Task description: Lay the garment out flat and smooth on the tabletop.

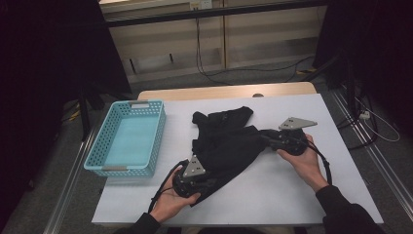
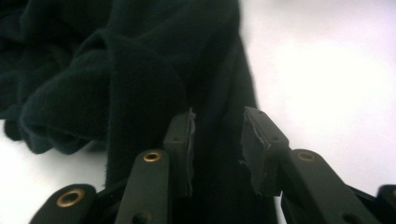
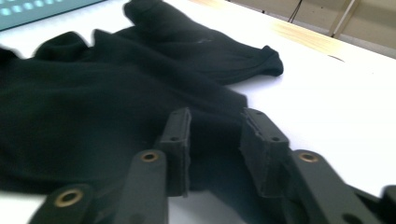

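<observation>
Black garment (image 1: 229, 141) lies crumpled mid-table on the white table (image 1: 292, 185), right of the teal basket (image 1: 127, 137). Left gripper (image 2: 217, 140) at its near edge, jaws apart, cloth between the pads but not pinched. Right gripper (image 3: 215, 140) at its right edge, jaws likewise parted over fabric.
</observation>
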The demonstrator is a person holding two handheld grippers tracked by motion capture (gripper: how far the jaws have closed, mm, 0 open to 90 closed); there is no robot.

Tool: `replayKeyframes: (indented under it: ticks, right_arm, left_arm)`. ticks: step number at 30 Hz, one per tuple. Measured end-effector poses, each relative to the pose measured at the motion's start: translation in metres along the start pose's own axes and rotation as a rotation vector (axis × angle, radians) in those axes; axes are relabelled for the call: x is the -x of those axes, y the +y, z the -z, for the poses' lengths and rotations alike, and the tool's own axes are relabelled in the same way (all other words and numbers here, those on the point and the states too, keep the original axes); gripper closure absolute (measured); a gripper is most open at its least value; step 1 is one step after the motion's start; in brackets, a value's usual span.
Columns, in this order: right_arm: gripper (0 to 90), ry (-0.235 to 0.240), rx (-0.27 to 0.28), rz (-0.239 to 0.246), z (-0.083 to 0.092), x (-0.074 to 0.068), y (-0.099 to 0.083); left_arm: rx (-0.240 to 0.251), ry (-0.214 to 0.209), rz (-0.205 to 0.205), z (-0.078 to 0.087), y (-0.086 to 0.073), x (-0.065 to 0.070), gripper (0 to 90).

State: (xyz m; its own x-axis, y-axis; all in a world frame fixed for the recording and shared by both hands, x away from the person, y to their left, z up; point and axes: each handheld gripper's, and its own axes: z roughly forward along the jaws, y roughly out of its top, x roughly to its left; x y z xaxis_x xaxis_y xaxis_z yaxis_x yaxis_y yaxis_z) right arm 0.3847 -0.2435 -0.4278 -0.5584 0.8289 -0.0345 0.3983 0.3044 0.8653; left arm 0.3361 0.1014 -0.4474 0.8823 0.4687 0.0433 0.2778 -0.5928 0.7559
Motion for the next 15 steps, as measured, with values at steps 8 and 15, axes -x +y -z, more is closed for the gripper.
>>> replayKeyframes:
  ticks: [8,15]
  right_arm:
    - [54.6,0.027,0.004,0.024,0.034,-0.015,-0.018]
    - [42.4,-0.054,-0.079,-0.020,0.038,0.007,-0.045]
  left_arm:
    - [-0.031,0.029,0.017,-0.006,-0.005,-0.009,62.3]
    - [-0.036,0.021,0.039,-0.009,-0.011,-0.010,61.6]
